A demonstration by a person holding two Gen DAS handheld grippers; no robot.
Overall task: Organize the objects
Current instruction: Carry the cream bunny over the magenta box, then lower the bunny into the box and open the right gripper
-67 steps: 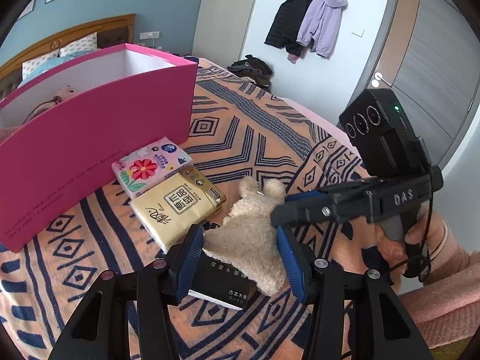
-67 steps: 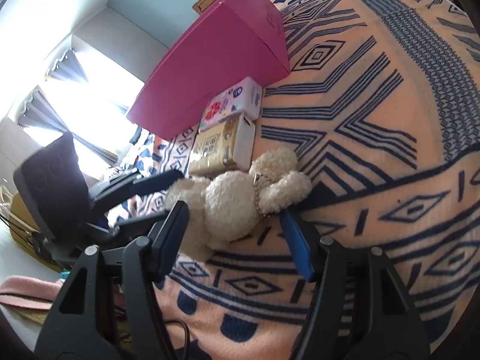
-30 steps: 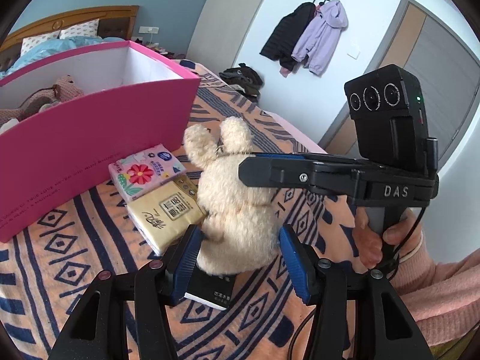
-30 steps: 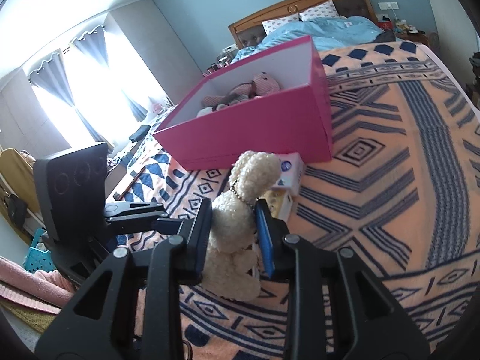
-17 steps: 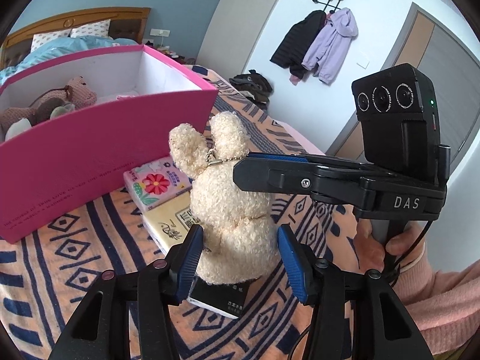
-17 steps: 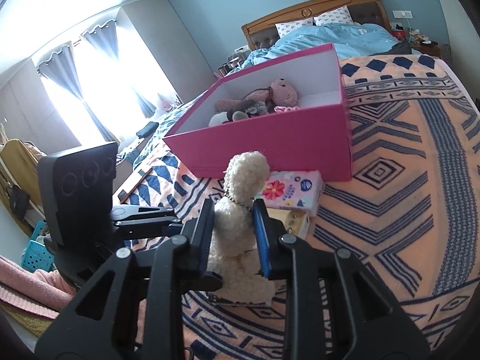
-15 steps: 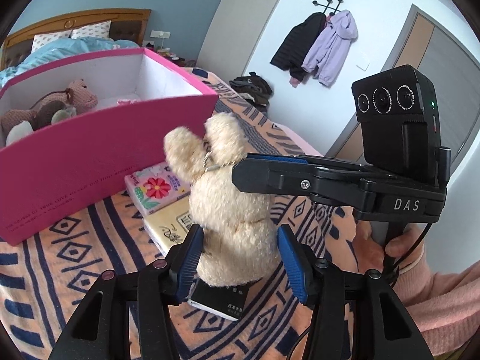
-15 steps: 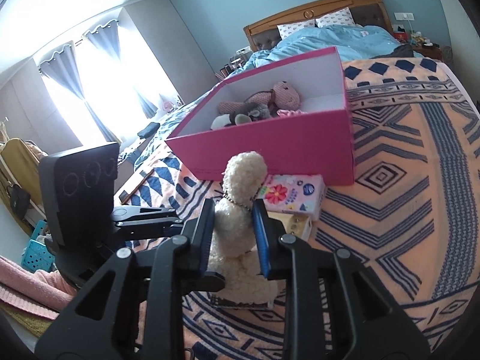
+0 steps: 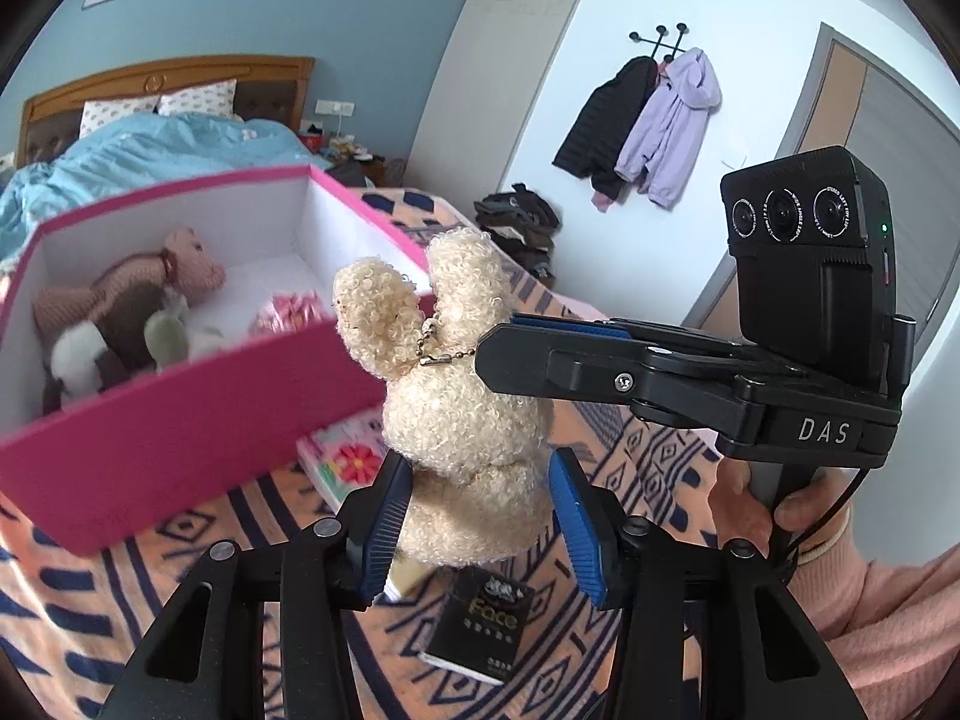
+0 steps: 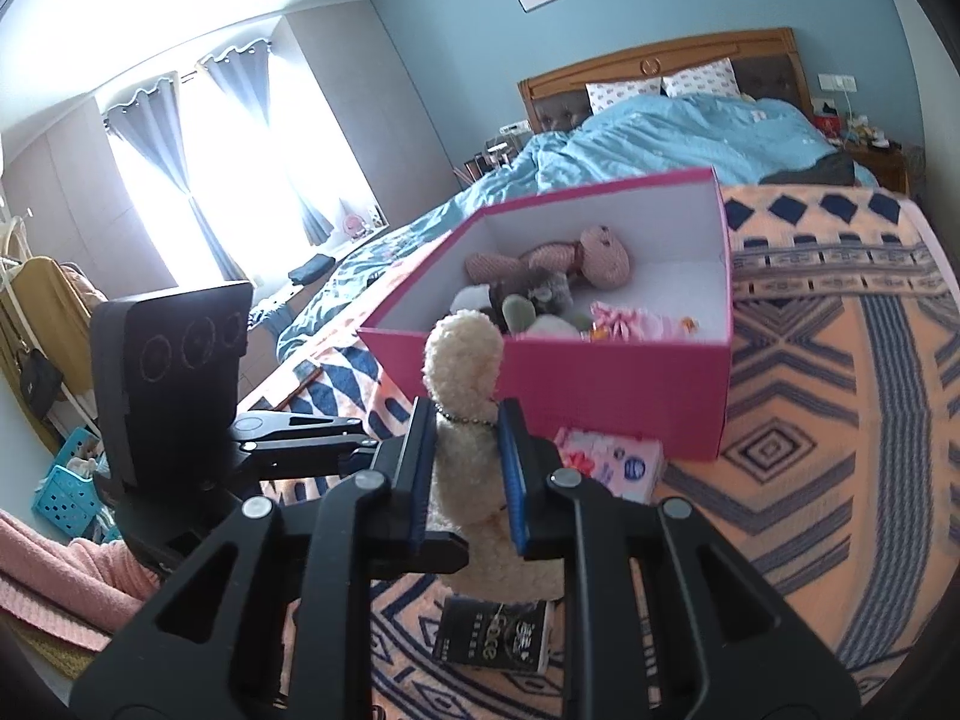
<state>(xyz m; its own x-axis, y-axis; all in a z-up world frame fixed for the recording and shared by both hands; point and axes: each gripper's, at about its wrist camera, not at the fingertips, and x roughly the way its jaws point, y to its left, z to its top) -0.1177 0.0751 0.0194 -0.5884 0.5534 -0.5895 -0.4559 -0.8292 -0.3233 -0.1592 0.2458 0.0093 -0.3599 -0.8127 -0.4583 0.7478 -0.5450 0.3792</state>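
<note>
Cream plush rabbit point(image 10: 465, 468) held upright in the air, ears up, long axis vertical, lower centre of the frame. Pink box point(image 10: 600, 384) lies just beyond and above it, open, soft toys already inside. Right gripper point(image 10: 465, 474) fingers closed narrow on the rabbit's neck and body. Left gripper point(image 9: 480, 510) fingers wide apart, flanking the rabbit's bottom; contact cannot be told. Black packet point(image 9: 477, 624) on the patterned blanket point(image 10: 840, 450) below.

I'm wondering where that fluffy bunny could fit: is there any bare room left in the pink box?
Yes. The pink box is crowded at its left end by the stuffed animals; the white floor by its right wall, beyond the pink bundle, looks bare. The cream bunny is in the right gripper.
</note>
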